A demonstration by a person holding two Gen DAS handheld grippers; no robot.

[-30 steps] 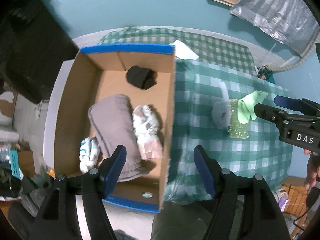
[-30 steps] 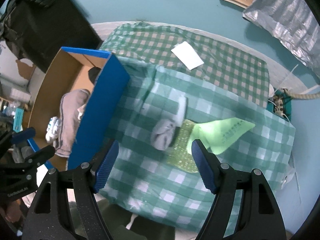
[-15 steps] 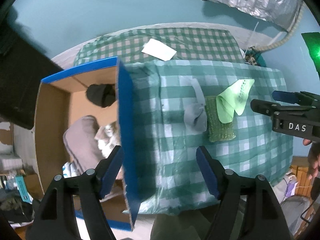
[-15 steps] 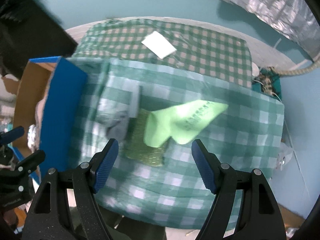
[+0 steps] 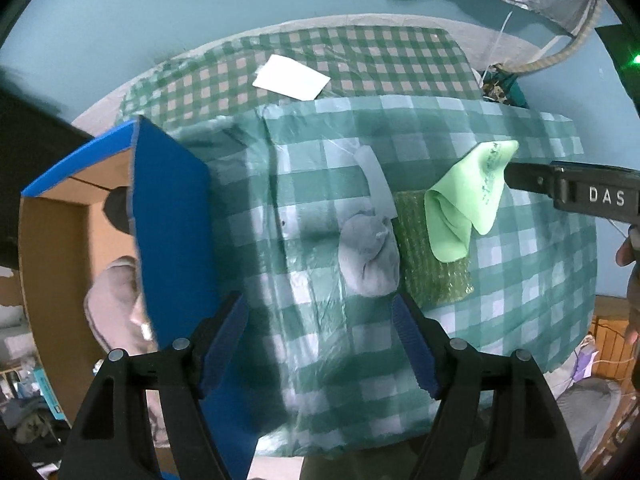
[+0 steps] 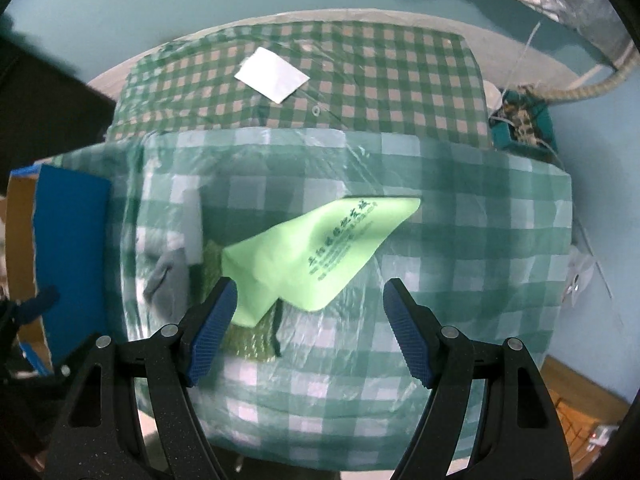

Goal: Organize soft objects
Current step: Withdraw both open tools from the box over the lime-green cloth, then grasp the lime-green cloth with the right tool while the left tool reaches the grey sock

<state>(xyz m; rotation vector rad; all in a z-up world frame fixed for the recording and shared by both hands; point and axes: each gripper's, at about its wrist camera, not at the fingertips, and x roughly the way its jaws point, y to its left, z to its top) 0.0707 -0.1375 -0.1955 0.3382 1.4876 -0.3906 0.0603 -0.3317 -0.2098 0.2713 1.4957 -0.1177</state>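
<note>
Both tools, left (image 5: 320, 344) and right (image 6: 310, 326), released and empty, have swung from box (image 5: 168, 216) at frame left to worktop (image 6: 460, 280) centre, where sock (image 5: 368, 256), sponge (image 5: 436, 280) and cloth (image 6: 316, 248) await boxing.

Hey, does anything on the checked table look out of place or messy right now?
Mostly the light green cloth: it lies crumpled, half draped over the green scrubbing pad, beside a balled grey sock.
</note>
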